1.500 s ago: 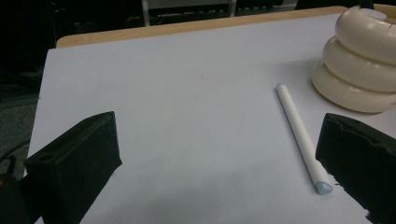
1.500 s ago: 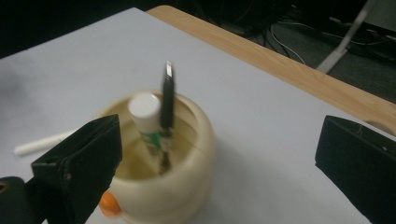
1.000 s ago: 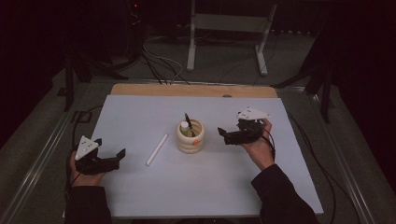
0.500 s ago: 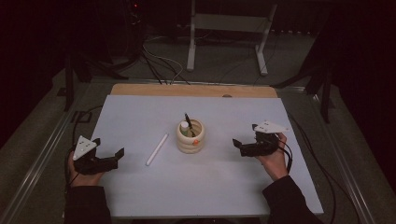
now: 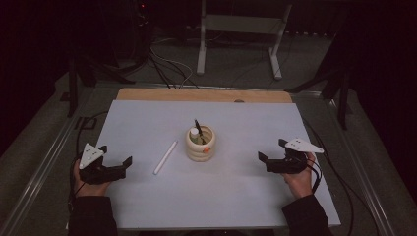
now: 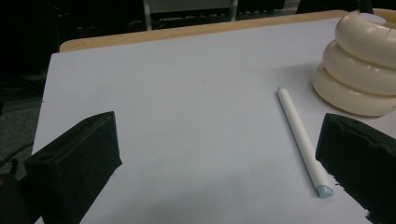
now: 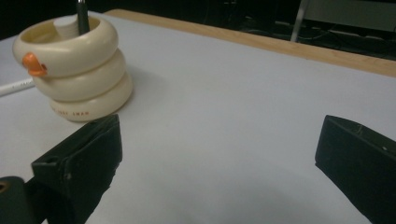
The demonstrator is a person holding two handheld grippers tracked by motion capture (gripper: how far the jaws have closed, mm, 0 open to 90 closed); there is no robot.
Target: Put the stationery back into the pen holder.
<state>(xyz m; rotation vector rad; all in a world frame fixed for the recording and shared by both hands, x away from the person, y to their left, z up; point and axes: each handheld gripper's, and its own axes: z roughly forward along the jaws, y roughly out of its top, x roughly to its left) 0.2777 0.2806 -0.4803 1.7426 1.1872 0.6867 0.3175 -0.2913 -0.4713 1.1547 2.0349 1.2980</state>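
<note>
On the white table [image 5: 147, 123], a white pen [image 5: 165, 157] lies left of the cream holder [image 5: 200, 144].
From above, its long axis slants near-left to far-right; left gripper [image 5: 118, 167] and right gripper [image 5: 271, 156] gape wide, empty. Left gripper view: pen [image 6: 302, 140] just inside the right jaw. Right gripper view: holder [image 7: 74, 70] far-left.

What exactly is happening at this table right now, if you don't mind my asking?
A person sits at a white table with a two-jaw gripper in each hand. Both the left gripper and the right gripper are open and empty. A cream ringed pen holder stands mid-table with a dark pen and a white-capped item in it. A white pen lies flat on the table to the holder's left, nearer the left gripper.
</note>
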